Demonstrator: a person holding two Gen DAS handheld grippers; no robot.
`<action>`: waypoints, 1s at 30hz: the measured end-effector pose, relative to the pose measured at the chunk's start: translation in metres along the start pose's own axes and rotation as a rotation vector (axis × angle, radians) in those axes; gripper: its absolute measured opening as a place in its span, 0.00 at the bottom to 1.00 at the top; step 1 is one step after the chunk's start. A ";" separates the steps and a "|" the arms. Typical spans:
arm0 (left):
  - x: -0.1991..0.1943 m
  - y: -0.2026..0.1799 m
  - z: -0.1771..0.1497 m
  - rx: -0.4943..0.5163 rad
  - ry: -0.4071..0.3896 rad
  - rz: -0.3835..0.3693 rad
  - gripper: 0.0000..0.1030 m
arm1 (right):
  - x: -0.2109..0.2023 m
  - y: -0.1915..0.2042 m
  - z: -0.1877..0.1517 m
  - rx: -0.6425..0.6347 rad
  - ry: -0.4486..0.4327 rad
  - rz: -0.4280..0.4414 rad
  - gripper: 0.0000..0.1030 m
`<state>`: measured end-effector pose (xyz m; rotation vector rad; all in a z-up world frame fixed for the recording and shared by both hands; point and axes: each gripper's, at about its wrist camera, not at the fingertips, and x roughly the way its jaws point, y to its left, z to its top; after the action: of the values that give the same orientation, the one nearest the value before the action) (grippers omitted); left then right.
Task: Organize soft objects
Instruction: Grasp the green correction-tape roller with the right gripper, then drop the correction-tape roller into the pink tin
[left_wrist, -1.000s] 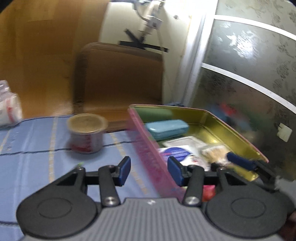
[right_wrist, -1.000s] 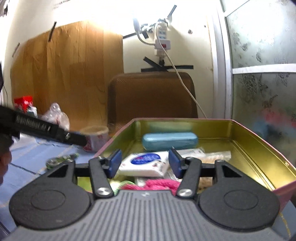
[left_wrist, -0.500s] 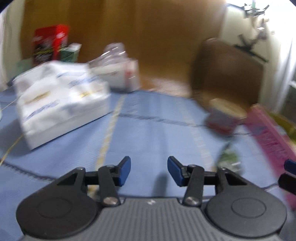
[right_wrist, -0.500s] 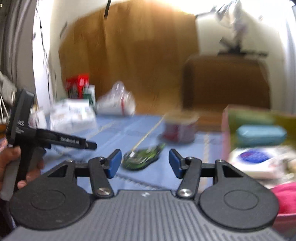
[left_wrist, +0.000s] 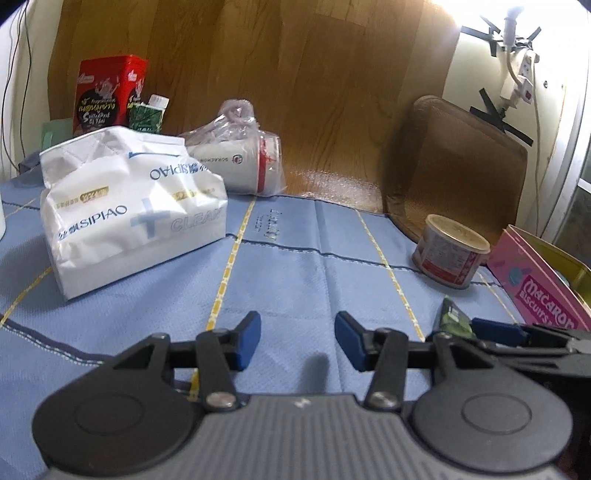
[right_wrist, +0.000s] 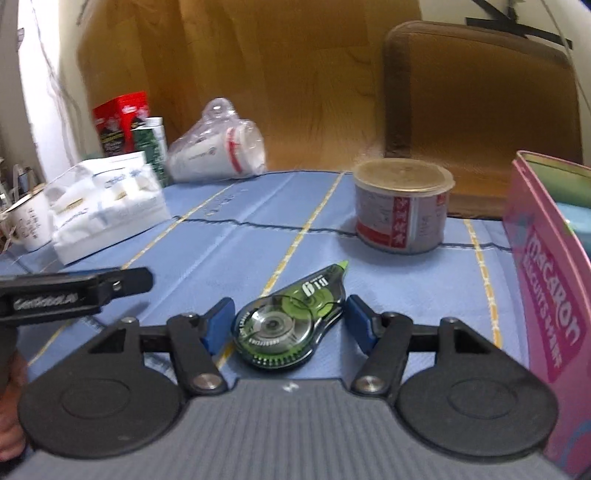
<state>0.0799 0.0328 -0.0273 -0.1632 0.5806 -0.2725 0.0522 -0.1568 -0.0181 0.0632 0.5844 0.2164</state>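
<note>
A white SIPIAO tissue pack (left_wrist: 125, 206) lies on the blue cloth (left_wrist: 295, 266) at the left; it also shows in the right wrist view (right_wrist: 107, 206). A pink Macaron tin (right_wrist: 550, 295) stands at the right edge, also seen in the left wrist view (left_wrist: 535, 291). A green correction tape dispenser (right_wrist: 291, 325) lies flat on the cloth between the open jaws of my right gripper (right_wrist: 290, 321), which do not touch it. My left gripper (left_wrist: 297, 341) is open and empty above the bare cloth, and shows at the left of the right wrist view (right_wrist: 74, 291).
A round can with a tan lid (right_wrist: 402, 206) stands beside the tin. A bagged stack of paper cups (left_wrist: 240, 158), a red box (left_wrist: 107, 92) and a green carton (left_wrist: 147, 114) stand at the back. A brown chair back (right_wrist: 480, 107) is behind the table.
Both grippers have swung left, away from the tin's inside. My right gripper has come down around the correction tape. My left gripper now faces the tissue pack.
</note>
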 end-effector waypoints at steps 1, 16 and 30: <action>0.000 0.000 0.000 0.003 -0.001 -0.001 0.44 | -0.003 0.002 -0.002 -0.015 0.000 0.009 0.66; -0.002 -0.008 -0.001 -0.009 0.089 -0.103 0.53 | -0.094 0.003 -0.063 -0.181 0.000 0.088 0.62; -0.023 -0.090 -0.020 0.101 0.301 -0.313 0.45 | -0.076 0.017 -0.059 -0.151 -0.009 0.129 0.51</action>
<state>0.0321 -0.0471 -0.0112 -0.1149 0.8391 -0.6362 -0.0455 -0.1574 -0.0243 -0.0447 0.5539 0.3851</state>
